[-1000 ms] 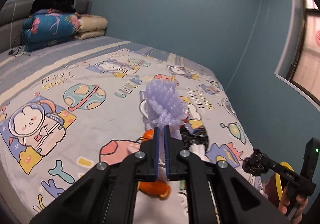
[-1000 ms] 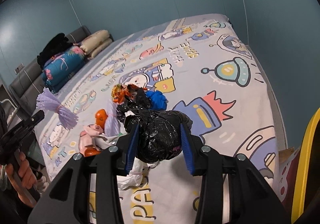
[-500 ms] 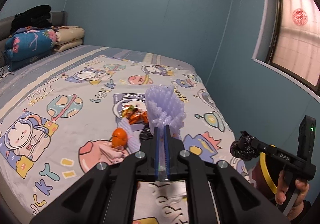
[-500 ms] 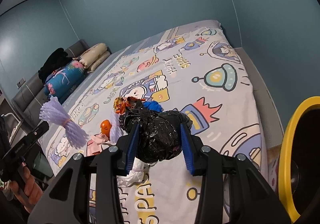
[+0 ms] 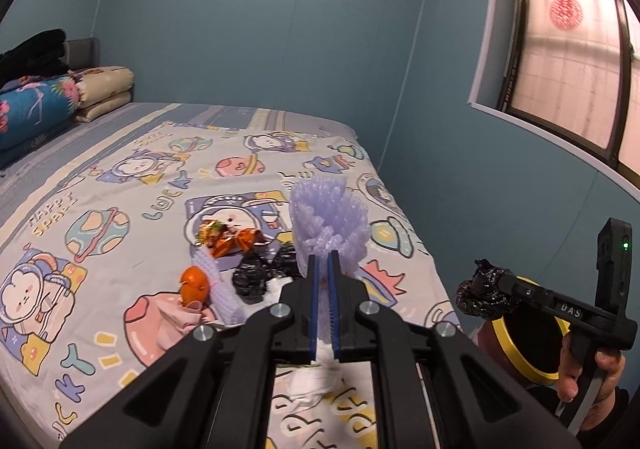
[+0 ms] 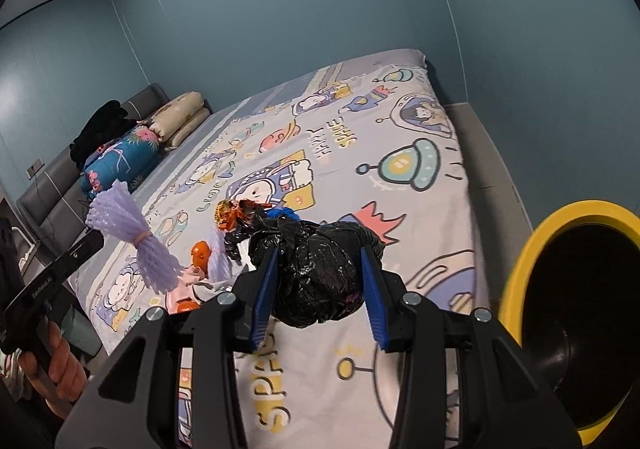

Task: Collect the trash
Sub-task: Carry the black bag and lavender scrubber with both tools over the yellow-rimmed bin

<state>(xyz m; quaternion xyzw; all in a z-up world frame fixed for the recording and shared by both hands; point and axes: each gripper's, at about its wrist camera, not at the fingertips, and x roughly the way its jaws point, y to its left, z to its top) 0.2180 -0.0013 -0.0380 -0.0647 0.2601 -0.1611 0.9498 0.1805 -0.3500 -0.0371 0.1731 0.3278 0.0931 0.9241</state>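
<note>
Change since earlier: both grippers are rising off the bed, and the yellow-rimmed bin [image 6: 576, 313] is filling more of the right wrist view.
Left gripper [image 5: 323, 269]: its blue pads are pinching fully together on the purple foam fruit net [image 5: 328, 223], which is standing up above the fingertips.
Leftover trash: an orange [image 5: 195, 281], a second purple net [image 5: 218, 289], an orange foil wrapper [image 5: 230, 237], a loose black bag [image 5: 260, 275] and white tissue [image 5: 316, 381] are lying on the bed sheet [image 5: 120, 189].
Sheet writing: "HAPPY SPACE" and "LUCKY" are showing among cartoon astronauts.
Right gripper [image 6: 318, 285]: partly open jaws are clamping the knotted black trash bag [image 6: 320, 273], holding it clear of the sheet, left of the bin.
Gripper lettering: "DAS" is reading on its side.
Right hand [image 5: 588, 381]: fingers are wrapping the handle.
</note>
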